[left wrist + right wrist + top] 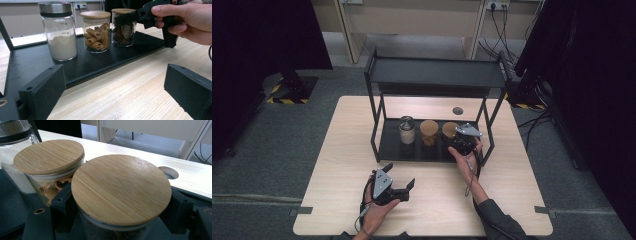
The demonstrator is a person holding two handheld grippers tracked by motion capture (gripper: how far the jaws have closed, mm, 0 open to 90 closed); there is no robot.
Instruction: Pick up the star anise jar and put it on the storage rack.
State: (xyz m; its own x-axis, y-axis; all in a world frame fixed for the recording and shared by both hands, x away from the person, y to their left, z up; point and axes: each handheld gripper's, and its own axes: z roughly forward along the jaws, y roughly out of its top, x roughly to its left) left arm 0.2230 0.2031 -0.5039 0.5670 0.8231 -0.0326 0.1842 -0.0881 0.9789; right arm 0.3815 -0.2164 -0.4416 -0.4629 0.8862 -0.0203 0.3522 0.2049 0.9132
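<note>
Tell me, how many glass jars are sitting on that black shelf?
3, in a row on the shelf's lower tray: a metal-lidded jar of white powder at the left, a wooden-lidded jar of rolled sticks in the middle, and a wooden-lidded jar at the right, between the right gripper's jaws.

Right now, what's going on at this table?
A person holds a gripper in each hand. The right gripper has its jaws around the dark-spice jar, the right-hand one of three on the black rack's lower shelf; whether they press the glass I cannot tell. The cinnamon jar and the white-powder jar stand beside it. The left gripper rests open on the table, holding nothing.
</note>
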